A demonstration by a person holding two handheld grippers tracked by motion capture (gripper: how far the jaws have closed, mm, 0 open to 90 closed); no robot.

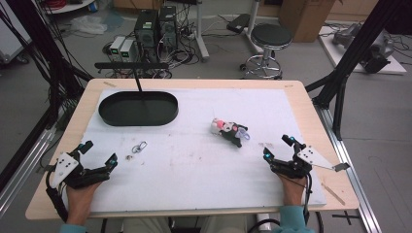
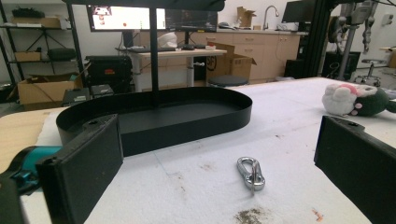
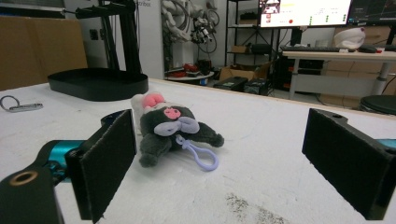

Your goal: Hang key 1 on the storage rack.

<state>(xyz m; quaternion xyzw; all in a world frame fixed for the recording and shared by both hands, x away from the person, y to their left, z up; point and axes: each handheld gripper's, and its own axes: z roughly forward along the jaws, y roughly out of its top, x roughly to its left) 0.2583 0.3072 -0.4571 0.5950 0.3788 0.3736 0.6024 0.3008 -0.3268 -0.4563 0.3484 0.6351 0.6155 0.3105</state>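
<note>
A small plush toy [image 1: 228,130], dark grey with white and pink parts and a lilac clip loop, lies on the white mat right of centre; it shows close up as plush toy [image 3: 170,126]. A silver carabiner [image 1: 139,146] lies left of centre, seen near the jaws as carabiner [image 2: 251,173]. A black oval tray [image 1: 138,108] stands at the back left. My left gripper [image 1: 99,154] rests open at the front left, short of the carabiner. My right gripper [image 1: 278,147] rests open at the front right, a little short of the plush toy. Both hold nothing.
A thin black stand [image 1: 132,66] rises from the tray. A tiny bit of debris [image 1: 129,157] lies beside the carabiner. The white mat [image 1: 204,165] covers most of the wooden table [image 1: 311,114]. A stool [image 1: 269,39] and computers stand on the floor beyond.
</note>
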